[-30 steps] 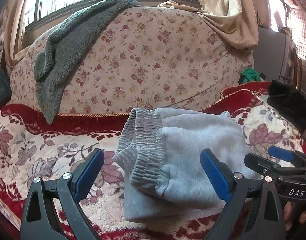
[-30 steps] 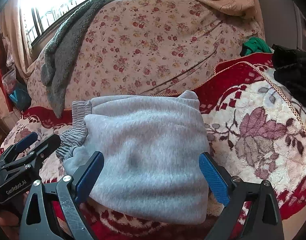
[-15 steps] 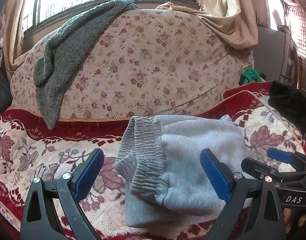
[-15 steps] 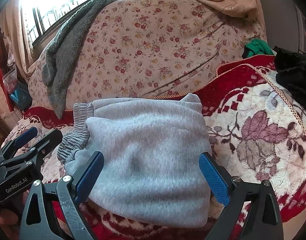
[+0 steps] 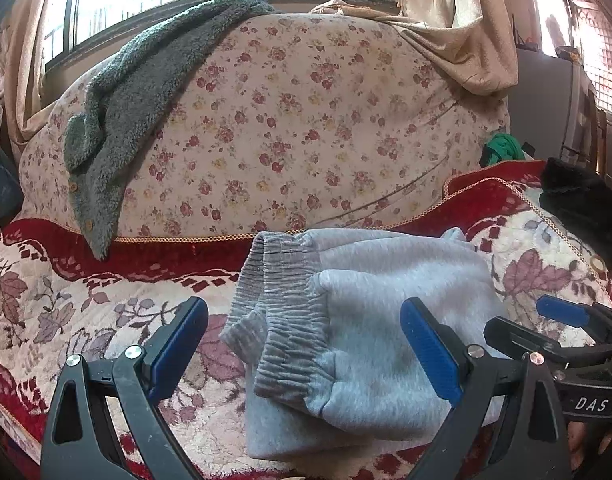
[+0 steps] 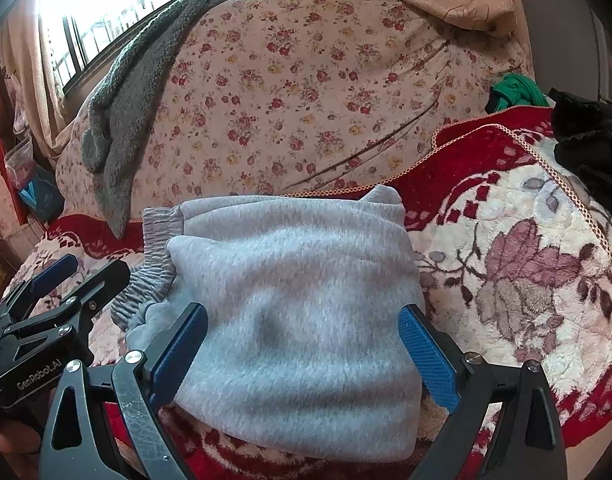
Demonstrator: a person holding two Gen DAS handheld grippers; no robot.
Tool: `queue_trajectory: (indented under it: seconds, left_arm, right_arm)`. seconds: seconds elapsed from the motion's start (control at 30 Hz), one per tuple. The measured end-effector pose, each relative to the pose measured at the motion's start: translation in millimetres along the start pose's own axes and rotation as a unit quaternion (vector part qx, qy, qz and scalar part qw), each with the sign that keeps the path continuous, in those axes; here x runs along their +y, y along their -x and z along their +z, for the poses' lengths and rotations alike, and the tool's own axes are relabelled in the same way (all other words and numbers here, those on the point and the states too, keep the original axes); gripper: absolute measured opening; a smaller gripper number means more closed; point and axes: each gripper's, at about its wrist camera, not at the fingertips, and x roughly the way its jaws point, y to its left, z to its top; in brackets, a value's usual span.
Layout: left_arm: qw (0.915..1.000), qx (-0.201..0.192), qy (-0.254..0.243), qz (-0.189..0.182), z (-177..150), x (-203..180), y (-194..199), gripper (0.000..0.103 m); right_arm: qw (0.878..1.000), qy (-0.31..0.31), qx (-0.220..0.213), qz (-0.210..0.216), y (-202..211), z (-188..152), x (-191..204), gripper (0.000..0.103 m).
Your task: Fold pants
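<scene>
Both grippers pulled back slightly, jaws apart, one folded pants (image 5: pixel 370 336)

Two markings are legible, both in white lettering on black gripper bodies. In the left wrist view, the right gripper (image 5: pixel 562 328) carries the letters "DAS" on its body at the lower right edge of the frame; the marking is cut off by the left gripper's finger in front of it and may be part of a longer word. In the right wrist view, the left gripper (image 6: pixel 66 280) carries "GenRobot.AI" on the side face of its body at the lower left.
</scene>
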Motion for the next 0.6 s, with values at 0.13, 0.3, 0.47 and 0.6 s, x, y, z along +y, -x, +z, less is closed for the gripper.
queue_trajectory:
  seconds: [0.13,0.3,0.47,0.6]
  left_arm:
    - [1.0000,-0.002,-0.003,-0.002,-1.7,-5.4,-2.6,0.097]
    - [1.0000,0.001,0.002,-0.003,0.4,-9.8,-9.0,0.097]
    - [1.0000,0.000,-0.003,-0.001,0.1,-15.1,-9.2,0.097]
    - [0.9999,0.002,-0.006,0.008,-0.7,-14.9,-12.2,0.097]
  right_arm:
    - [1.000,-0.003,-0.004,-0.004,0.4,-2.6,-4.1,0.099]
    - [1.000,-0.014,0.006,-0.006,-3.6,-3.7,-10.2,0.099]
    - [1.000,-0.002,0.000,-0.015,-1.7,-1.7,-9.9,0.099]
    - [1.000,-0.015,0.004,-0.004,-8.0,-0.6,-13.6,0.100]
